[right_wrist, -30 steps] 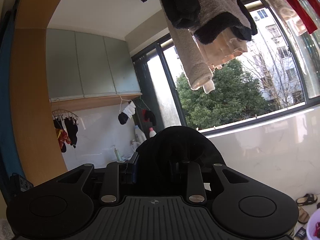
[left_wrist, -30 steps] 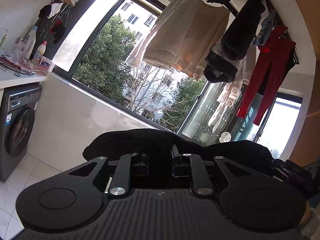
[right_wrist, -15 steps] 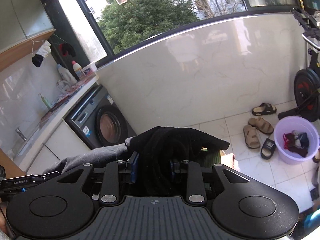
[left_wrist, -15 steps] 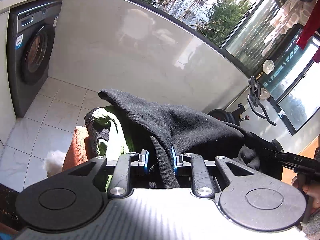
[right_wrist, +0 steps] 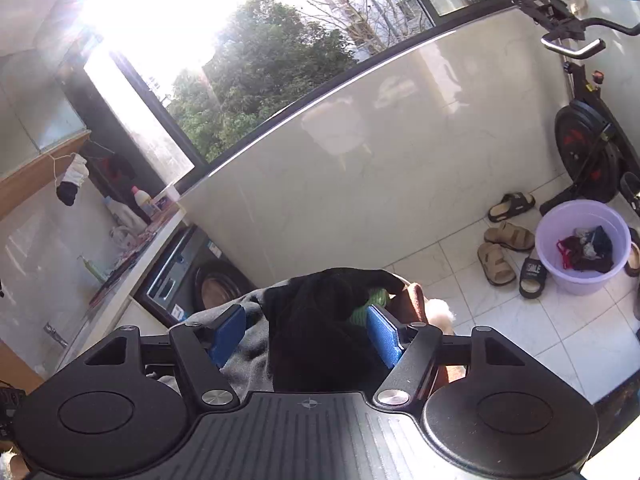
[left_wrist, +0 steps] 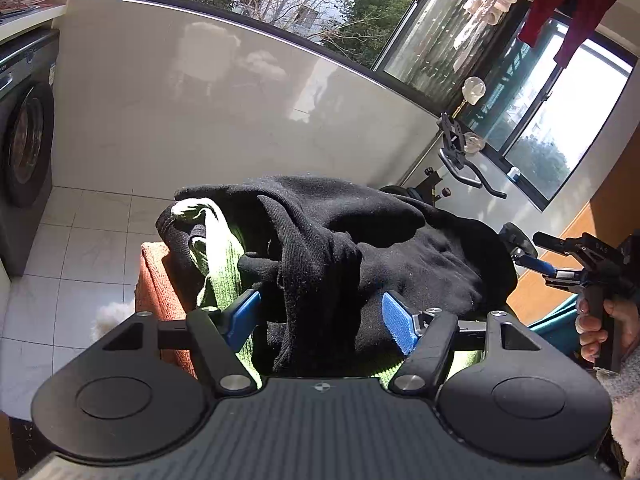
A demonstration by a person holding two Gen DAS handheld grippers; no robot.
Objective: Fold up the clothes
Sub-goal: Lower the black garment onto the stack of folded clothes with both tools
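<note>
A black knit garment [left_wrist: 400, 248] lies heaped on a pile, over a green garment [left_wrist: 228, 268] and an orange one [left_wrist: 154, 280]. My left gripper [left_wrist: 320, 316] is open, its blue pads [left_wrist: 244, 312] standing apart on either side of a fold of the black cloth. In the right wrist view the same black garment [right_wrist: 320, 320] sits between the spread fingers of my open right gripper [right_wrist: 306, 334]. A grey garment [right_wrist: 248, 344] lies to its left and a bit of green [right_wrist: 364, 310] peeks out. The right gripper [left_wrist: 548, 256] also shows at the right edge, held by a hand [left_wrist: 596, 328].
A washing machine [left_wrist: 24, 148] stands at the left under a counter. An exercise bike [right_wrist: 588, 148], several slippers [right_wrist: 504, 248] and a purple basin [right_wrist: 580, 248] holding clothes sit on the white tiled floor. A low marble wall [left_wrist: 200, 100] runs under the windows.
Both grippers were shut on the black garment and have opened. Both cameras have tilted down from the hanging laundry to the pile, where the black garment now rests.
</note>
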